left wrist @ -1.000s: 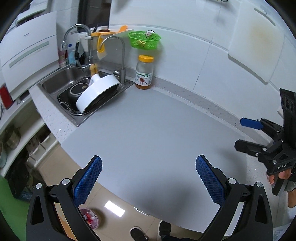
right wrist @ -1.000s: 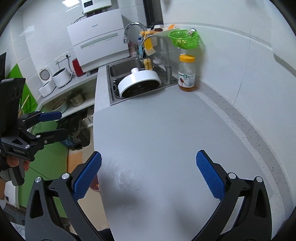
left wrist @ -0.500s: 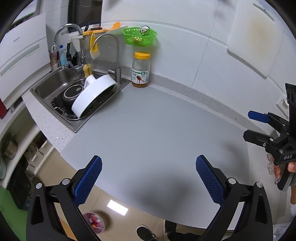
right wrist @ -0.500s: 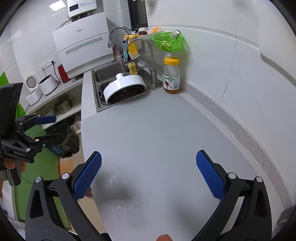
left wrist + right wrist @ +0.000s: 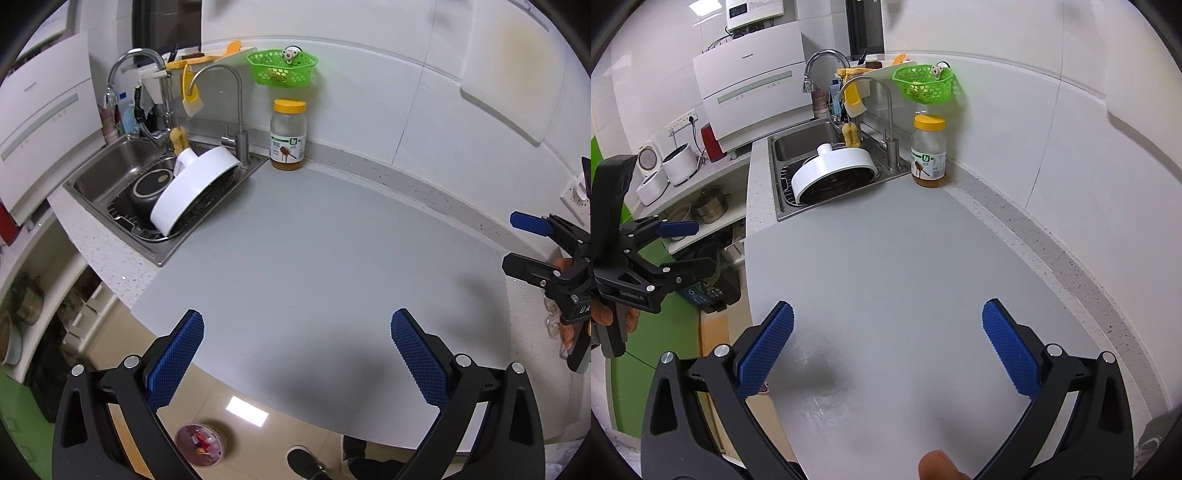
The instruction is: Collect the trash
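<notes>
Trash nowhere visible on grey countertop (image 5: 332,236) (only honey jar (image 5: 289,134) beside sink (image 5: 122,162)), left gripper (image 5: 295,354) and right gripper (image 5: 886,350) both spread wide, empty, so collection judged either finished or not begun.

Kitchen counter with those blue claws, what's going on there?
A person holds a claw in each hand over the gray counter. The left claw and right claw are both open and hold nothing. No trash shows on the counter. A jar stands by the sink.
</notes>
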Demonstrator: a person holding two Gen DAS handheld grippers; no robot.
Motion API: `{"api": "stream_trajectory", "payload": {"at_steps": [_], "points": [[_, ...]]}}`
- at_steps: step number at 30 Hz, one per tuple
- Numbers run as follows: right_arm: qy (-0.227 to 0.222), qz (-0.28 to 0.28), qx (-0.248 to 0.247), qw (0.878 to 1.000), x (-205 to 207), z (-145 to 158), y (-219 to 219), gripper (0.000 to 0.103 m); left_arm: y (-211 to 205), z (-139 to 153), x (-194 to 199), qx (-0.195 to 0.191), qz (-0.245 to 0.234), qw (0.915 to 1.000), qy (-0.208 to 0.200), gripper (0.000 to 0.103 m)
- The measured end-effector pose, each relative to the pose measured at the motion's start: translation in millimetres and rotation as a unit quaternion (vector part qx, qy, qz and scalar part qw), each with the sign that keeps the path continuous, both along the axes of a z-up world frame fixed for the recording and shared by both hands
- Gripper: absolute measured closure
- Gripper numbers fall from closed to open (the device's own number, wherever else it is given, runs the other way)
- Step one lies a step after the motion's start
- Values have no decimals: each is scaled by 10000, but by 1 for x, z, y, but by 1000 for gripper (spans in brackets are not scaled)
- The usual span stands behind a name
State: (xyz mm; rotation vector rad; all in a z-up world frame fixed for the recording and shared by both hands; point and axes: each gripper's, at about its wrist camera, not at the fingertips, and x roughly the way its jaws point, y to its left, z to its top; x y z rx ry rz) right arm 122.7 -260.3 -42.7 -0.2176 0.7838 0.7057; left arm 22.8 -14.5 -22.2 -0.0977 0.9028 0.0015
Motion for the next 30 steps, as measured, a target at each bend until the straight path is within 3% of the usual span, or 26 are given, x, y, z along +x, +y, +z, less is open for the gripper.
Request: {"api": "stream_trajectory", "payload": {"at_steps": [10,30], "points": [[-14,15,-9,10000,2,1,0,3,3,-3,2,24,45,9999,92,6],[-42,38,-65,10000,2,1,2,3,3,3,1,-115,75,9998,-137,6]]}}
